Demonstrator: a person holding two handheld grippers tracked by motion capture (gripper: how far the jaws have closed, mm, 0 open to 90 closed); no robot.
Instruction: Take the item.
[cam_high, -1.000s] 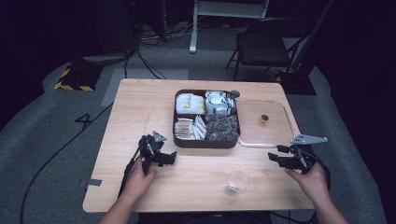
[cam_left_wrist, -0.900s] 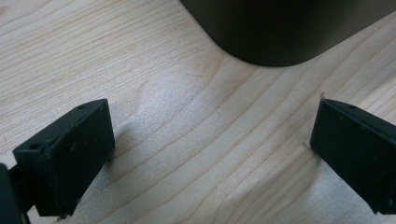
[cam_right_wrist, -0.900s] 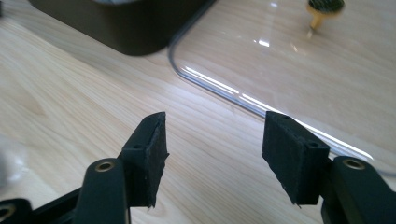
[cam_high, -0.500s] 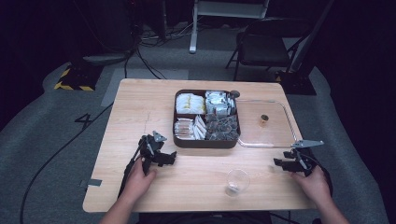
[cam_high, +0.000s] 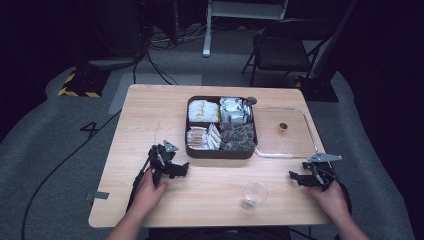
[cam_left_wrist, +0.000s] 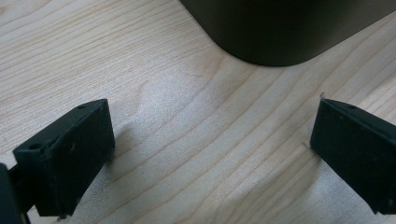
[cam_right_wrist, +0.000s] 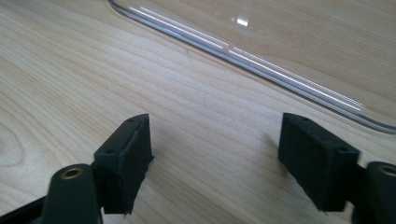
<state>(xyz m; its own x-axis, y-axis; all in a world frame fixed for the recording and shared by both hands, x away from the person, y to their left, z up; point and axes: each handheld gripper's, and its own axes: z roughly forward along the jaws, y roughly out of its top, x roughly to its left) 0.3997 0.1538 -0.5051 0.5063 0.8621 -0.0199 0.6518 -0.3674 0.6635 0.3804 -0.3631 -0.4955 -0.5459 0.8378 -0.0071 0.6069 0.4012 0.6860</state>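
On the wooden desk (cam_high: 150, 115), the left gripper (cam_high: 176, 169) is resting just beside the near left corner of the dark compartment box (cam_high: 221, 150). In the left gripper view, the left gripper (cam_left_wrist: 212, 149) is showing its jaws standing wide apart with only bare wood between them, and the rounded corner of the box (cam_left_wrist: 280, 32) is sitting just ahead of them, apart from both.

The right gripper (cam_high: 299, 178) is lying low near the desk's right edge, just in front of the clear lid (cam_high: 300, 150) that is lying flat to the right of the box. In the right gripper view, the right gripper (cam_right_wrist: 215, 154) is holding nothing; its jaws have just been opening and are standing wide apart over bare wood, with the rim of the lid (cam_right_wrist: 261, 58) running across ahead of them, not touching.

One clear plastic cup (cam_high: 253, 194) is standing upright between the two grippers, nearer the right one, well apart from both.

Counted: two grippers, one box with four compartments of packets, one lid, one cup, and one small brass-coloured piece (cam_high: 283, 128) on the lid.
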